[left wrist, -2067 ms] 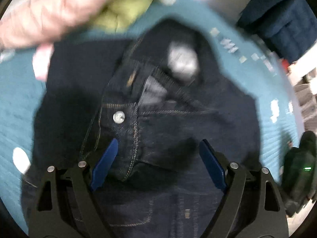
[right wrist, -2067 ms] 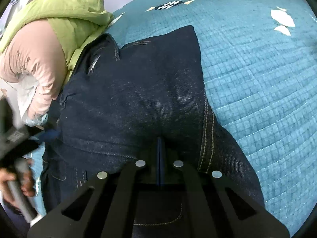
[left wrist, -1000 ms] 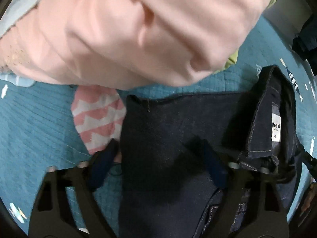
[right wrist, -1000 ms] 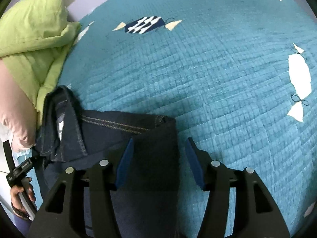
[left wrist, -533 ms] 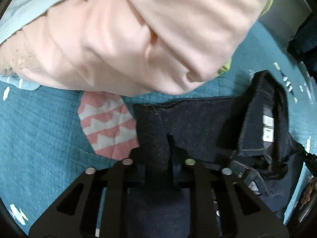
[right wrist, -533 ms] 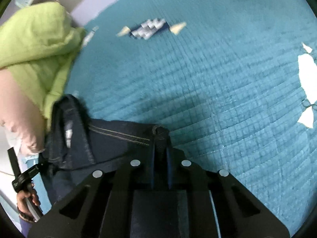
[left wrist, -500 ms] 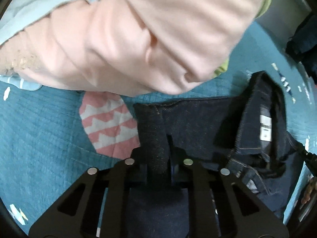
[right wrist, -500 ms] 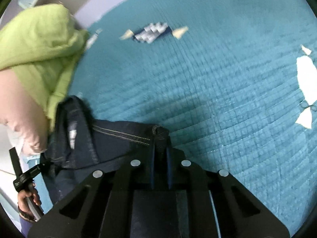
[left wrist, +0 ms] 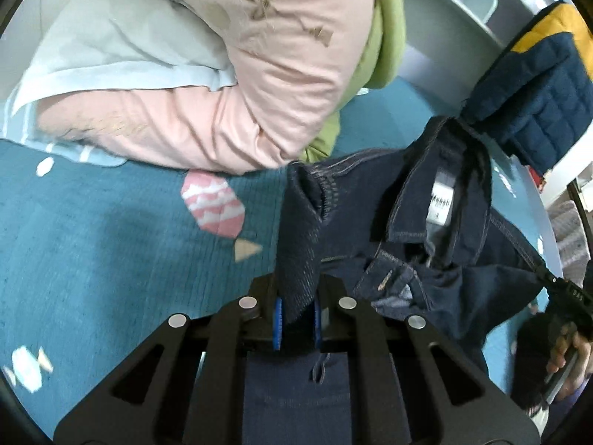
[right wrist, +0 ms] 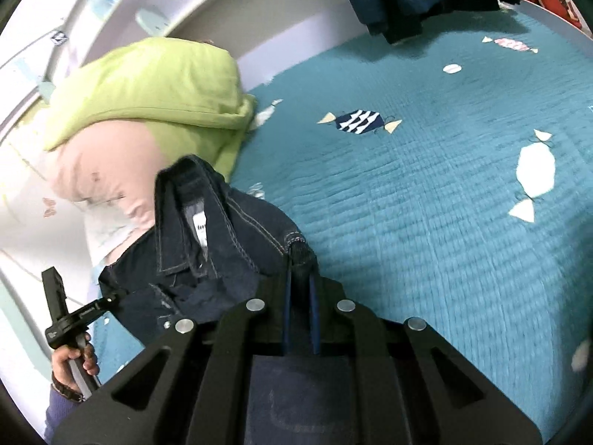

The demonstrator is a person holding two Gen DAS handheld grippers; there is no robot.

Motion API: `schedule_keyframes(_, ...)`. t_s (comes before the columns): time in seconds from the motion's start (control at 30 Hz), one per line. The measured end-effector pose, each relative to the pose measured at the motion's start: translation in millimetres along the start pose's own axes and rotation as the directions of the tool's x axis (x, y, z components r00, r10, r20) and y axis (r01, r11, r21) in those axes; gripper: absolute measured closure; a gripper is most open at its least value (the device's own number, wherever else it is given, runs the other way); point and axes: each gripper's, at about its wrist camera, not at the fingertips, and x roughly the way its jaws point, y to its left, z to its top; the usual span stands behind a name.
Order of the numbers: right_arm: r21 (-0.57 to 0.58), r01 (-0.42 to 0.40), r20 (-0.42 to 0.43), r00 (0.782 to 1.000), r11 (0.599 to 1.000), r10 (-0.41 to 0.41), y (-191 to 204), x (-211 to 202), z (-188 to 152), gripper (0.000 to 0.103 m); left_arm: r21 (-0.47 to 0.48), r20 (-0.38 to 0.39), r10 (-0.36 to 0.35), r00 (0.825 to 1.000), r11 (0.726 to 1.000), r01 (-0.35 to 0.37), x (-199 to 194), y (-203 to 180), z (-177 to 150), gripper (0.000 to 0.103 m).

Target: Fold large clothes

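You had the dark denim jeans (left wrist: 370,200) pinched at two points and lifted off the teal quilted bed (right wrist: 426,204): your left gripper (left wrist: 296,319) was clamped on a thick fold of denim at the left edge of the garment, and your right gripper (right wrist: 299,315) was clenched on the seamed corner at its right edge, its jaws having just been closing onto that cloth. Between the two grips the waistband, with its white label (left wrist: 441,200) showing, sagged open and bunched, so the jeans hung loosely over the bed rather than lying flat. As far as the views showed, the fold was only partly done: both corners were secured and raised, but the cloth had not yet been laid over itself or smoothed, and no neat stack was visible. What I judged was left for you was to carry the held edge across, lay it down evenly and flatten the bundle. The pink pillow (left wrist: 259,85) and green pillow (right wrist: 148,89) lay just beyond the jeans at the far left, close enough to crowd the landing spot.
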Motion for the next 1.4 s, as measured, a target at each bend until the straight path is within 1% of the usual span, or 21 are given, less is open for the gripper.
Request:
schedule_keyframes(0.13, -0.023, -0.005, 0.005, 1.0, 1.0, 0.005, 14, -41, -26, 0.096, 0.015, 0.02, -0.008, 1.0, 1.0, 0.008, -50, -2, -44, 0.092)
schedule_keyframes(0.27, -0.043, -0.013, -0.002, 1.0, 0.999, 0.013, 26, -80, -63, 0.097, 0.03, 0.011, -0.007, 1.0, 1.0, 0.007, -74, -1, -84, 0.092)
schedule_keyframes(0.4, -0.063, -0.016, -0.028, 1.0, 0.998, 0.014, 33, -114, -117, 0.097, -0.046, 0.025, -0.044, 0.999, 0.998, 0.046, -100, 9, -136, 0.092)
schedule_keyframes(0.57, -0.056, 0.017, -0.09, 0.996, 0.998, -0.022, 12, -138, -182, 0.097, -0.117, 0.011, -0.043, 0.999, 0.992, 0.044, -122, 25, -212, 0.092)
schedule_keyframes(0.63, -0.027, 0.041, -0.11, 0.993, 0.999, -0.043, -2, -144, -206, 0.097, -0.164, -0.022, -0.03, 0.999, 0.986, 0.026, -119, 39, -242, 0.092)
schedule_keyframes(0.7, 0.006, 0.095, -0.179, 0.979, 0.995, -0.092, -21, -135, -232, 0.096, -0.196, -0.063, -0.011, 0.998, 0.981, -0.001, -112, 48, -264, 0.091)
schedule_keyframes(0.77, 0.04, 0.136, -0.226, 0.966, 0.99, -0.124, -38, -125, -249, 0.095, -0.207, -0.1, -0.001, 0.995, 0.978, -0.02, -105, 54, -283, 0.091)
schedule_keyframes(0.8, 0.041, 0.15, -0.247, 0.96, 0.988, -0.135, -43, -121, -255, 0.091, -0.208, -0.112, 0.009, 0.994, 0.978, -0.032, -103, 55, -291, 0.091)
schedule_keyframes(0.83, 0.064, 0.173, -0.27, 0.951, 0.983, -0.15, -52, -116, -262, 0.089, -0.207, -0.121, 0.006, 0.993, 0.978, -0.031, -102, 55, -296, 0.09)
schedule_keyframes(0.9, 0.096, 0.183, -0.289, 0.946, 0.978, -0.149, -59, -115, -270, 0.089, -0.219, -0.129, 0.017, 0.992, 0.975, -0.045, -103, 57, -302, 0.079)
schedule_keyframes(0.93, 0.091, 0.195, -0.284, 0.945, 0.976, -0.163, -59, -118, -272, 0.088, -0.234, -0.127, 0.032, 0.991, 0.97, -0.061, -106, 59, -305, 0.074)
schedule_keyframes(0.97, 0.074, 0.208, -0.275, 0.944, 0.975, -0.181, -58, -121, -273, 0.086, -0.248, -0.125, 0.037, 0.991, 0.967, -0.068, -109, 61, -306, 0.056)
schedule_keyframes(1.0, 0.051, 0.22, -0.267, 0.943, 0.974, -0.199, -55, -127, -272, 0.083, -0.266, -0.125, 0.046, 0.991, 0.961, -0.078, -114, 64, -309, 0.042)
schedule_keyframes(1.07, 0.028, 0.221, -0.241, 0.948, 0.975, -0.208, -51, -140, -271, 0.073, -0.284, -0.116, 0.068, 0.991, 0.954, -0.099, -127, 70, -314, 0.039)
schedule_keyframes(1.13, -0.015, 0.238, -0.207, 0.949, 0.971, -0.236, -43, -153, -270, 0.069, -0.288, -0.084, 0.108, 0.991, 0.949, -0.128, -147, 72, -317, 0.038)
schedule_keyframes(1.17, -0.044, 0.247, -0.171, 0.953, 0.968, -0.251, -34, -163, -266, 0.069, -0.289, -0.061, 0.125, 0.99, 0.947, -0.138, -157, 70, -317, 0.038)
schedule_keyframes(1.23, -0.075, 0.221, -0.13, 0.965, 0.972, -0.229, -23, -171, -262, 0.069, -0.285, 0.006, 0.146, 0.989, 0.949, -0.138, -176, 63, -314, 0.037)
schedule_keyframes(1.27, -0.081, 0.21, -0.125, 0.968, 0.974, -0.218, -19, -169, -258, 0.069, -0.259, 0.038, 0.141, 0.989, 0.958, -0.127, -184, 53, -311, 0.037)
schedule_keyframes(1.3, -0.084, 0.2, -0.122, 0.97, 0.976, -0.21, -15, -166, -255, 0.069, -0.229, 0.051, 0.126, 0.991, 0.967, -0.112, -186, 44, -306, 0.037)
schedule_keyframes(1.37, -0.092, 0.181, -0.137, 0.972, 0.979, -0.193, -6, -147, -251, 0.076, -0.146, 0.065, 0.073, 0.995, 0.987, -0.063, -181, 16, -294, 0.037)
schedule_keyframes(1.4, -0.085, 0.163, -0.155, 0.972, 0.983, -0.175, -3, -134, -251, 0.08, -0.119, 0.068, 0.048, 0.997, 0.992, -0.039, -175, 3, -289, 0.035)
